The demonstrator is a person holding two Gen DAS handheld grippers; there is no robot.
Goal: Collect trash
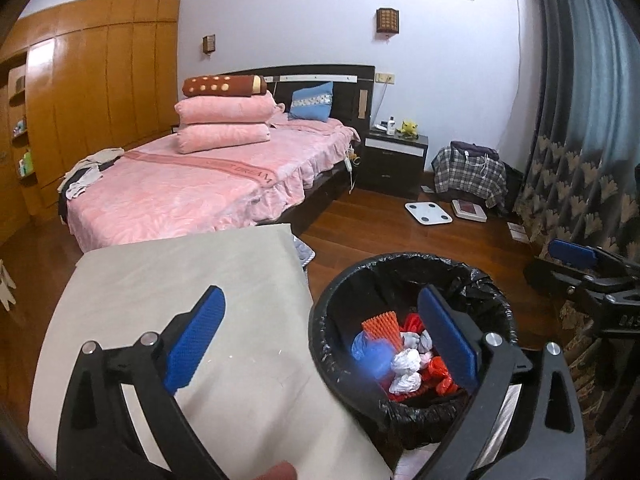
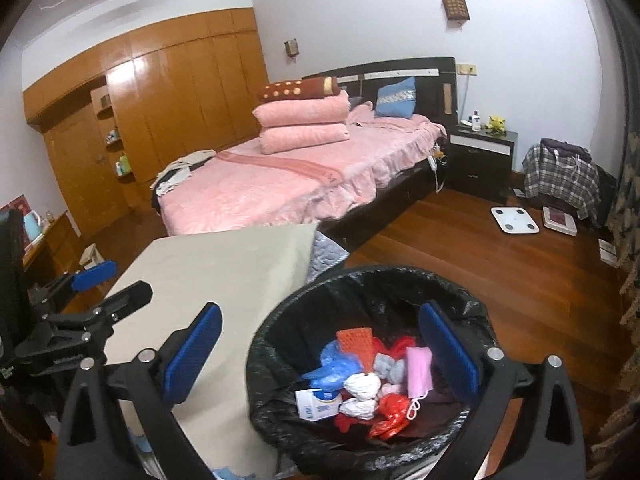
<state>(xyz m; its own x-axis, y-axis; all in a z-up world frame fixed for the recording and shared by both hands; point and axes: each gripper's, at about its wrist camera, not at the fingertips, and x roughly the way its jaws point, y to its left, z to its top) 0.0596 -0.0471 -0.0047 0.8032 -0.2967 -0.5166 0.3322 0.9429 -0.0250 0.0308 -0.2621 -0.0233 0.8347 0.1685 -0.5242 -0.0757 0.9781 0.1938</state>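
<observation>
Both grippers, left gripper [image 1: 320,344] and right gripper [image 2: 320,348], hang wide open and empty over the bin [image 2: 280,320]; keep clear of its liner when lifting away.

Both wrist views angled down, sharing bin [image 1: 412,276], probably close.
</observation>
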